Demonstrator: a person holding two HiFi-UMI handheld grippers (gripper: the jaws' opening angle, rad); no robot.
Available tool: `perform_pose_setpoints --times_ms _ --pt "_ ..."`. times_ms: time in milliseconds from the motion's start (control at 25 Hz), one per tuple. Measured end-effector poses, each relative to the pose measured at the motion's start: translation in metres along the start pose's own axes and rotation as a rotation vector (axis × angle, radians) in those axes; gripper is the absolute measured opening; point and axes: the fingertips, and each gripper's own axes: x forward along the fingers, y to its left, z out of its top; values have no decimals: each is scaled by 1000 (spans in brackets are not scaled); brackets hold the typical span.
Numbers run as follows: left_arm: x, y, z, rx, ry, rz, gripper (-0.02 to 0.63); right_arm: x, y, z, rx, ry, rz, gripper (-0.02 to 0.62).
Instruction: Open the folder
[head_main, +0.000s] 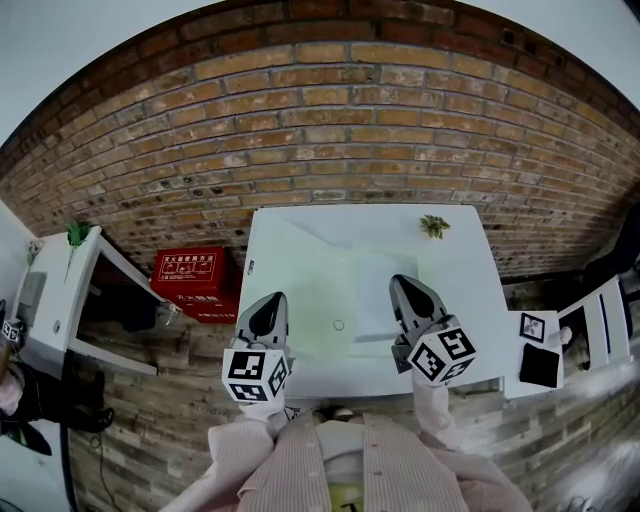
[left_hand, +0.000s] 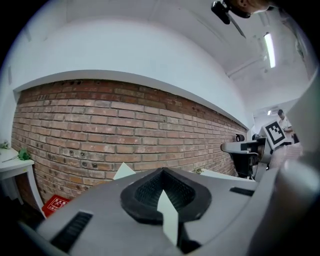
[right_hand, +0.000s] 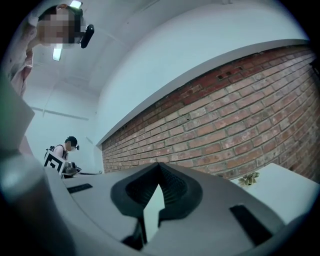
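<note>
1. Two forearms in pink striped sleeves reach forward from the bottom of the head view, side by side and apart, one gripper in each hand.
2. The left gripper points roughly level across the near left part of the table. Its jaws are pressed together on a thin pale edge of the folder, which shows as a sliver between the black pads in the left gripper view.
3. The right gripper also points about level, angled slightly inward. Its jaws are likewise nipped on a pale sliver of the folder, at that folder's right side.
4. Two marker cubes show, one at the rear of each gripper.
5. There is one folder, pale and translucent. It spans the space between the two grippers over the near middle of the white table. In the left gripper view one of its corners stands up past the gripper's nose.
6. One small dried plant sits alone at the table's far right corner, well apart from the folder.
7. One red box stands on the floor just left of the table, against the brick wall.
</note>
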Motion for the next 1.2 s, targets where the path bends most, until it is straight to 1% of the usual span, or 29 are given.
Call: perform_pose_setpoints --times_ms 240,880,1200 --pt "3 2 5 17 -12 -3 -6 1 -4 5 -22 -10 -12 3" --pt "8 5 1 25 -6 -6 -6 6 -6 -4 -12 -4 -20 4" --pt "6 5 4 38 -18 -12 -6 4 -5 -4 -21 -11 -28 3"
